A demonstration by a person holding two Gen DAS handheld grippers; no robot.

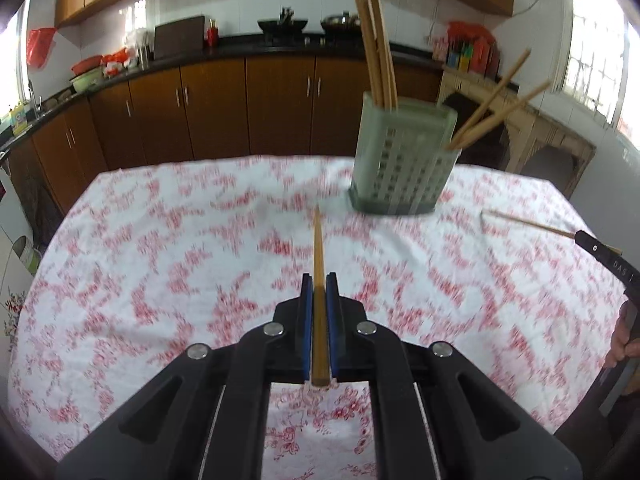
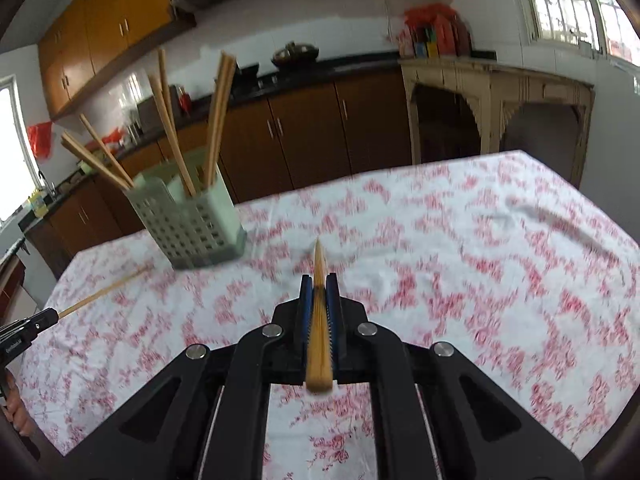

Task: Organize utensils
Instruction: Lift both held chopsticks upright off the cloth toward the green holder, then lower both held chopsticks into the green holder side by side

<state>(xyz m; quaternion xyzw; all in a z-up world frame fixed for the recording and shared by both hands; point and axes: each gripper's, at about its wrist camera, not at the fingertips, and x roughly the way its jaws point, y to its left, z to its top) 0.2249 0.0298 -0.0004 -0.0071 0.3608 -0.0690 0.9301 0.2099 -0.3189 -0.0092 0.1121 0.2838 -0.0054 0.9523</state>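
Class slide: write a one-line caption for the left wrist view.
Left claw shut on a chopstick above the floral tablecloth, green holder ahead.

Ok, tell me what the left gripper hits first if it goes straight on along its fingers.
Probably the tablecloth. The left gripper, shut on a chopstick, aims down at bare cloth; the chopstick's tip would touch first, left of and short of the green holder. Depth is hard to judge through the blur.

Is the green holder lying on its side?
No, the holder stands upright on the tablecloth, with chopsticks sticking out of its top.
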